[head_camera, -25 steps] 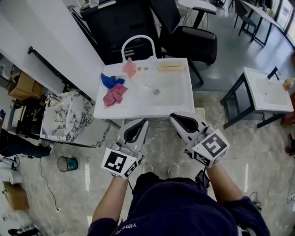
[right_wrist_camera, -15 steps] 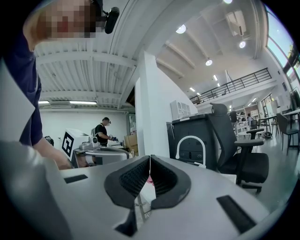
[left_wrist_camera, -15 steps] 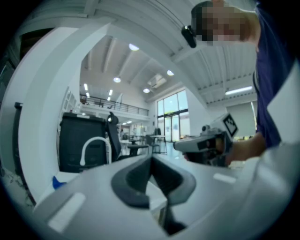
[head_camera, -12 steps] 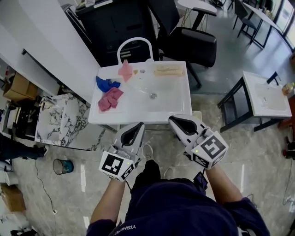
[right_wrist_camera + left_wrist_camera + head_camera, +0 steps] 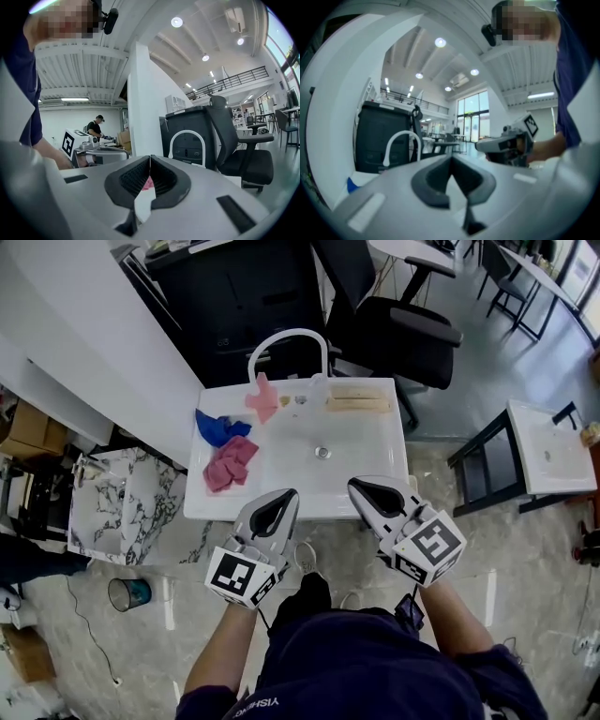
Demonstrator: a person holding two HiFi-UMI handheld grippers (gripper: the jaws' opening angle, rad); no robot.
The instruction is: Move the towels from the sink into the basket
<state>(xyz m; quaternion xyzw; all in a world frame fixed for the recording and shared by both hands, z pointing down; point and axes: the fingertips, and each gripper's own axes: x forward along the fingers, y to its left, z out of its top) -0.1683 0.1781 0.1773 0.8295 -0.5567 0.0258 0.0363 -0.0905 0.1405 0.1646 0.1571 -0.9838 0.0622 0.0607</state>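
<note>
Three towels lie on the left side of the white sink [image 5: 366, 465]: a dark pink one [image 5: 232, 463], a blue one [image 5: 217, 428] and a light pink one [image 5: 263, 397] beside the white arched faucet [image 5: 286, 337]. My left gripper [image 5: 285, 494] and right gripper [image 5: 362, 485] hover side by side at the sink's front edge, both shut and empty. The left gripper view shows its jaws [image 5: 451, 158] meeting, with the faucet [image 5: 401, 140] and a bit of the blue towel [image 5: 352, 183] beyond. The right gripper [image 5: 150, 157] is shut too, with pink towel [image 5: 148, 183] showing far behind its jaws. No basket is in view.
A beige block [image 5: 357, 397] rests on the sink's back rim. Behind the sink are a black cabinet [image 5: 234, 287] and a black office chair [image 5: 403, 329]. A marble-topped table [image 5: 131, 493] stands left, a second sink on a black stand [image 5: 553, 442] right, a small bin [image 5: 129, 593] on the floor.
The person has stepped toward the sink; both grippers have moved forward from short of it to its front edge. Both stayed shut and empty. The towels have not moved.
</note>
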